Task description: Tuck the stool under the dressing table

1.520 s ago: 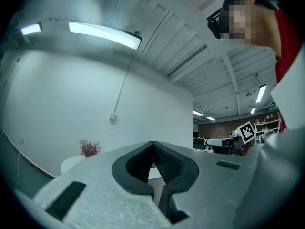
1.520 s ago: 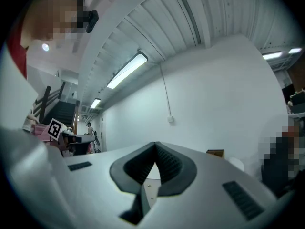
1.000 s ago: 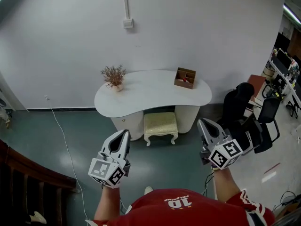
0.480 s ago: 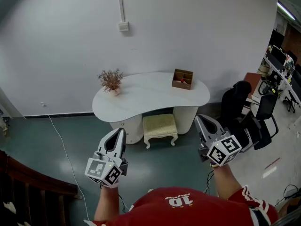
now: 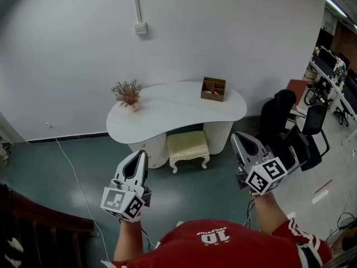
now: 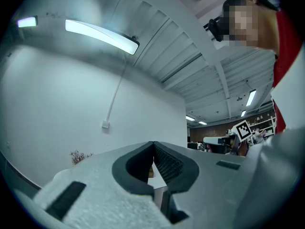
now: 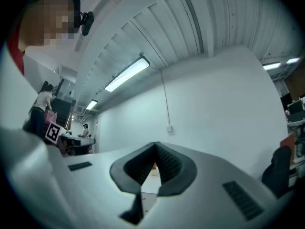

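From where I stand, the stool (image 5: pixel 188 146) sits in the knee gap at the front edge of the dressing table (image 5: pixel 173 110). Its back part is under the top and its cushioned front pokes out onto the floor, so the job looks about half done at best. The left gripper (image 5: pixel 138 156) and the right gripper (image 5: pixel 239 140) are both clenched on nothing, held out in the air well apart from the stool, one to each side of it. The risk I see is in the push. Closed tips against that soft seat could slide off, and a shove from one side only would likely swing the stool into the left pedestal (image 5: pixel 150 149) or the right one (image 5: pixel 218 135). A hard bump might rock the dried plant (image 5: pixel 126 93) near the table's left end or the wooden box (image 5: pixel 213 89) near its back right edge. The white cable (image 5: pixel 72 169) trailing over the floor on the left could also catch a foot.
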Demonstrator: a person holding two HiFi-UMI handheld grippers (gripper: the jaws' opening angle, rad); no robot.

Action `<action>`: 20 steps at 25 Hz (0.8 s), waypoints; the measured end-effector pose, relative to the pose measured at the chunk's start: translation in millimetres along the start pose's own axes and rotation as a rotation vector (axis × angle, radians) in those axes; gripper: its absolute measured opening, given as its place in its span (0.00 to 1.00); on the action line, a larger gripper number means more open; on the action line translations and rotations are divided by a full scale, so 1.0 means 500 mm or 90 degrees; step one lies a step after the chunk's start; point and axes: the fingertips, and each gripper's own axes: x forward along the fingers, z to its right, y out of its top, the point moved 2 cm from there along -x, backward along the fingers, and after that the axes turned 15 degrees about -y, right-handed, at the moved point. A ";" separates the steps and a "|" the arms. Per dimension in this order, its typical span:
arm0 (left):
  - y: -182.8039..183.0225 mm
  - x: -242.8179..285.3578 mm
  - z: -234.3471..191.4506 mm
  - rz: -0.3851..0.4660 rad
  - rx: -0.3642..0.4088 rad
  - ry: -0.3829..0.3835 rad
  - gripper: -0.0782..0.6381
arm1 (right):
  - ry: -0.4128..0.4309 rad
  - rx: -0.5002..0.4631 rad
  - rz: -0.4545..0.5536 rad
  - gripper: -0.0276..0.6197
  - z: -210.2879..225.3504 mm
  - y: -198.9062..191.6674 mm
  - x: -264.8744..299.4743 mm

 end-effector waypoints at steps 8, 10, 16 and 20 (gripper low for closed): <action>-0.017 0.012 0.009 -0.005 -0.011 -0.006 0.12 | -0.014 0.004 -0.011 0.05 0.023 -0.023 -0.010; -0.014 0.016 0.016 -0.001 -0.017 -0.008 0.12 | -0.013 0.010 -0.013 0.05 0.027 -0.024 -0.013; -0.012 0.018 0.022 0.001 -0.015 -0.004 0.12 | -0.019 0.009 -0.008 0.05 0.034 -0.020 -0.017; -0.010 0.021 0.026 0.000 -0.009 -0.002 0.12 | -0.023 0.007 -0.004 0.05 0.038 -0.019 -0.019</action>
